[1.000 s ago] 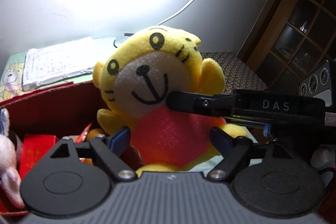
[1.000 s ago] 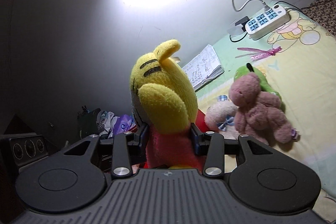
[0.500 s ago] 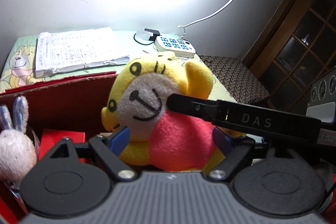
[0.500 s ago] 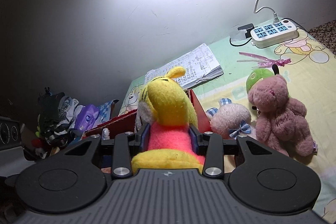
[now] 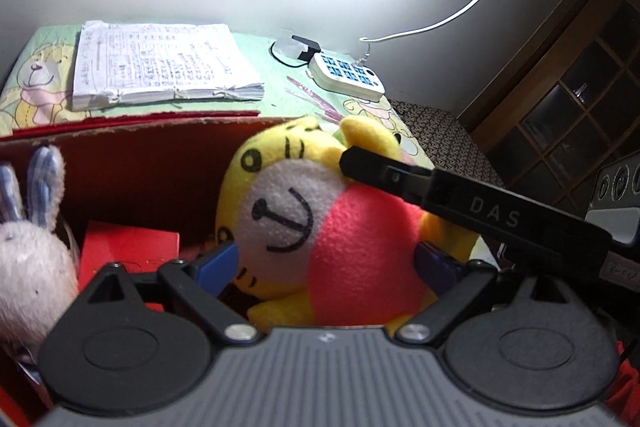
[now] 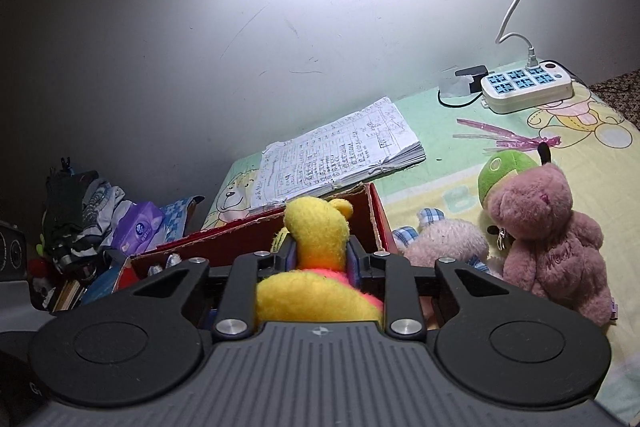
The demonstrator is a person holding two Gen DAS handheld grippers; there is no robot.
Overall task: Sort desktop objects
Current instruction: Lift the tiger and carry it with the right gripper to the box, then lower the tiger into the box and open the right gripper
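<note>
I am seeing the yellow tiger plush (image 5: 320,227) sitting between the left gripper (image 5: 326,263) fingers, whose jaws have just been opening; the blue pads are standing at either flank of the toy, and I cannot tell whether they are touching it. The right gripper (image 6: 322,261), whose jaws have just been closing, is clenching the same plush (image 6: 316,239) from the side, its pads pressing into the fabric; in the left view one of its black fingers (image 5: 384,173) is lying across the toy's shoulder. The tiger is leaning sideways, low inside the red cardboard box (image 5: 152,163), against its right-hand end. Also in the box, to the left, are a pale rabbit plush (image 5: 28,259) and a red packet (image 5: 124,251). Outside the box on the cartoon-printed cloth (image 6: 592,187) are sitting a pink teddy bear (image 6: 548,243), a cream plush (image 6: 444,241) and a green plush (image 6: 504,171). Farther back are lying a stack of written pages (image 5: 160,71), pink ribbon strips (image 6: 508,139) and a white power strip (image 6: 526,87) by the wall (image 6: 200,27).
</note>
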